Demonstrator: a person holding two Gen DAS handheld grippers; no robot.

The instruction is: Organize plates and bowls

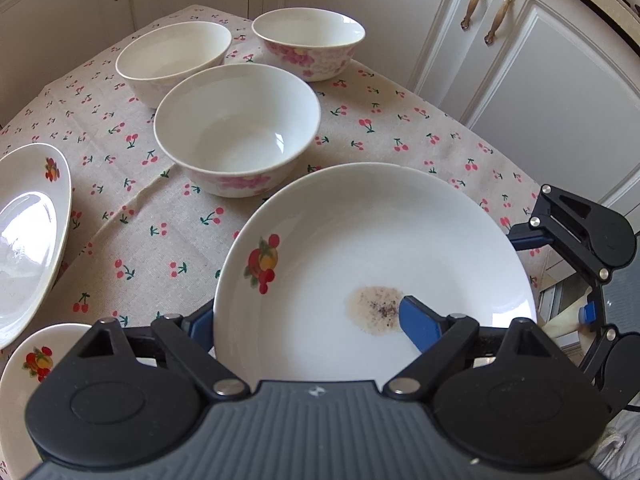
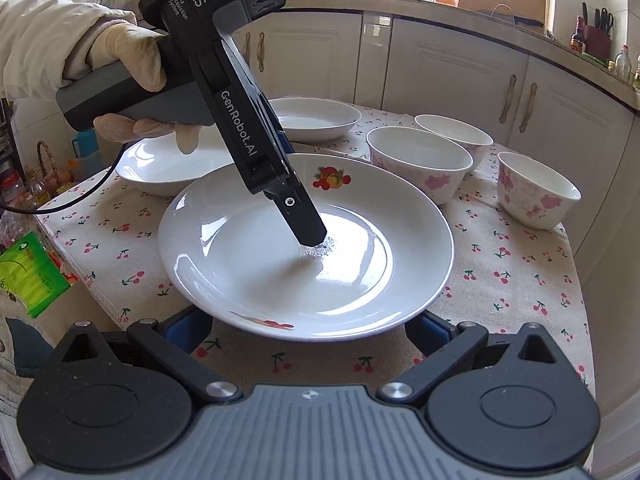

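A white plate with a fruit print [image 1: 372, 248] [image 2: 304, 256] sits near the table's front, with a brownish speckled smear in its well. My left gripper [image 1: 308, 320] straddles the plate's near rim: one blue finger [image 1: 420, 328] lies inside on the smear, the other is under the rim. From the right wrist view it reaches down into the plate [image 2: 308, 228]. My right gripper [image 2: 308, 332] is open, a finger on each side of the plate's near edge. Three white bowls with pink flowers [image 1: 240, 128] [image 1: 174, 60] [image 1: 310, 40] stand behind.
Two more fruit-print plates [image 1: 28, 236] [image 1: 36, 360] lie at the left on the cherry-print tablecloth [image 1: 400, 128]. White cabinets [image 1: 540, 80] stand behind the table. A green packet [image 2: 28, 272] lies off the table's left side.
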